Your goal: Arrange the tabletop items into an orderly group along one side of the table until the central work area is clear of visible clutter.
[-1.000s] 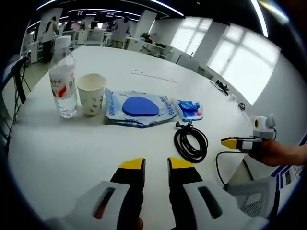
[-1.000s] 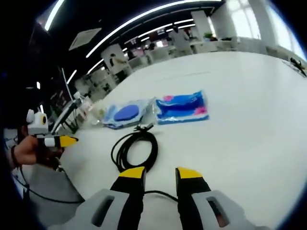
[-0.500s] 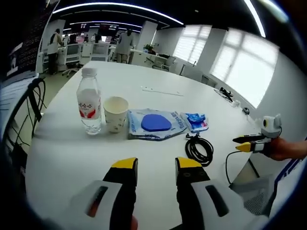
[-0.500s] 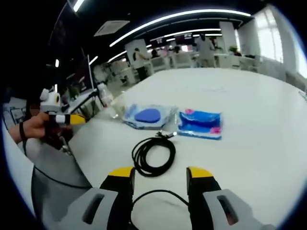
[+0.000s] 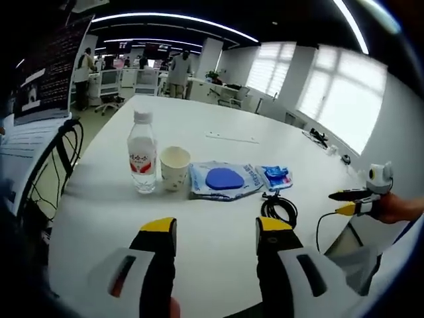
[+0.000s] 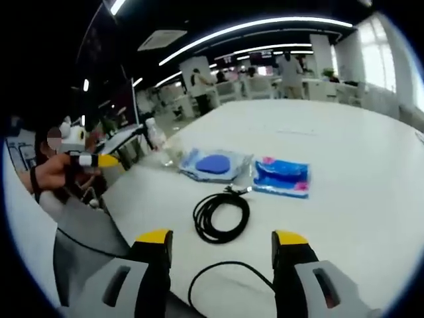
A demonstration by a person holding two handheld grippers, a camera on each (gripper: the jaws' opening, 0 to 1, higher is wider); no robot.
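Open-plan office space, lit by long ceiling strips and tall windows, was seen behind a large white table [image 5: 218, 126]; along the table's near side a row of items was laid out. In the left gripper view a water bottle [image 5: 142, 161] was stood upright at about 10 o'clock from the jaws, with a paper cup [image 5: 175, 167] just beside it; a clear packet holding a blue disc [image 5: 221, 180] was laid flat next to the cup, a smaller blue packet [image 5: 275, 177] touching or nearly touching its far edge. A coiled black cable [image 5: 279, 208] was placed near the small packet, toward 1 o'clock. The left gripper [image 5: 216, 230] was held above the table edge with its yellow-tipped jaws spread apart and nothing between them; the right gripper [image 5: 349, 201], gripped by a hand, was seen at 3 o'clock. In the right gripper view the right gripper [image 6: 222, 241] was likewise spread wide and empty, the cable [image 6: 221, 216] lying at 12 o'clock just beyond it; the two packets were seen farther off, the bottle at 11 o'clock, and the left gripper [image 6: 98, 159] at 9 o'clock.
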